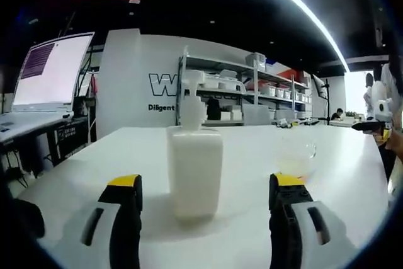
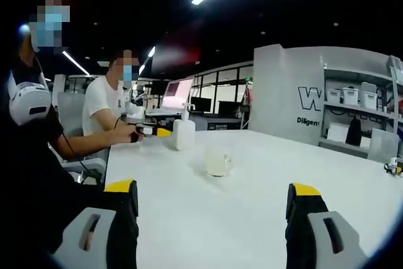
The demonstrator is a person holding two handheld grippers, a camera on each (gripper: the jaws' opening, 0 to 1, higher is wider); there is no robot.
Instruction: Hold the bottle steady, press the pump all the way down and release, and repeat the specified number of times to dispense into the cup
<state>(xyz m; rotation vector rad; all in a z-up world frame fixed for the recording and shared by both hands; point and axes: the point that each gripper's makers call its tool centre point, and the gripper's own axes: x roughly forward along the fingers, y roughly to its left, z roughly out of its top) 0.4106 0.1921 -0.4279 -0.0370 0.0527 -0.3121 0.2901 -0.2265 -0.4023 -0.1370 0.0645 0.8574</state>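
**Bottle lined up between open jaws, cup waiting to one side**

Here's the left gripper view: the pump bottle stands upright dead ahead at 12 o'clock, a pale, milky, flat-sided body with a white pump head on top, its base resting on the white table. The left gripper sits spread wide, yellow-tipped jaws either side of the bottle and apart from it, nothing held. Over at about 2 o'clock from the bottle stands the clear glass cup, with a little pale liquid in the bottom, just beyond the right-hand jaw tip.

Room to move: bare tabletop runs on behind bottle and cup to the far edge, with shelving of white bins past it. At 10 o'clock a laptop sits open on a separate desk.

Switch to the right gripper view: the right gripper is also gaping wide and carrying nothing, low over bare table. The cup sits at 12 o'clock, well clear of the jaws. The bottle stands further off at 11 o'clock, with the left gripper just beside it on its left. The table's left edge runs from 8 up to 10 o'clock, with seated people alongside it.
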